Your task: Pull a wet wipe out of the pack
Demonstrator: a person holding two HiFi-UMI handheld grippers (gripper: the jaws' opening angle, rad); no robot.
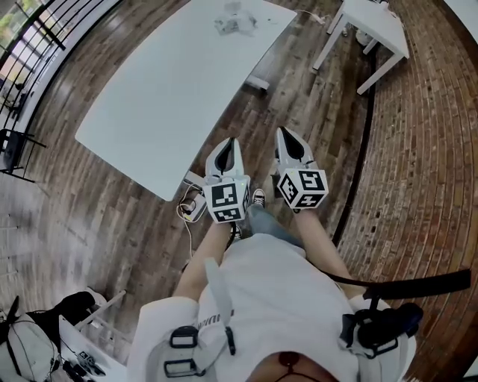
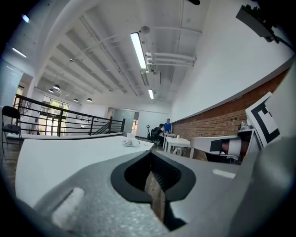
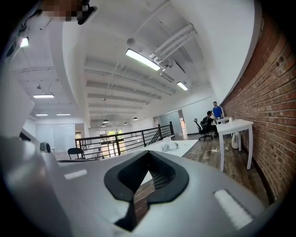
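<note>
The wet wipe pack [image 1: 235, 21], a small whitish bundle, lies at the far end of the long white table [image 1: 172, 89]. It shows small in the left gripper view [image 2: 131, 143] and in the right gripper view [image 3: 169, 146]. Both grippers are held side by side in front of the person, over the wooden floor and well short of the pack. The left gripper [image 1: 230, 142] has its jaws together with nothing between them [image 2: 150, 155]. The right gripper [image 1: 284, 133] is likewise shut and empty [image 3: 148, 153].
A second white table [image 1: 373, 30] stands at the back right near the brick wall. A power strip with cables [image 1: 193, 207] lies on the floor by the near table corner. A black railing and chair [image 1: 11, 142] are at the left. Two people [image 2: 162, 131] are far off.
</note>
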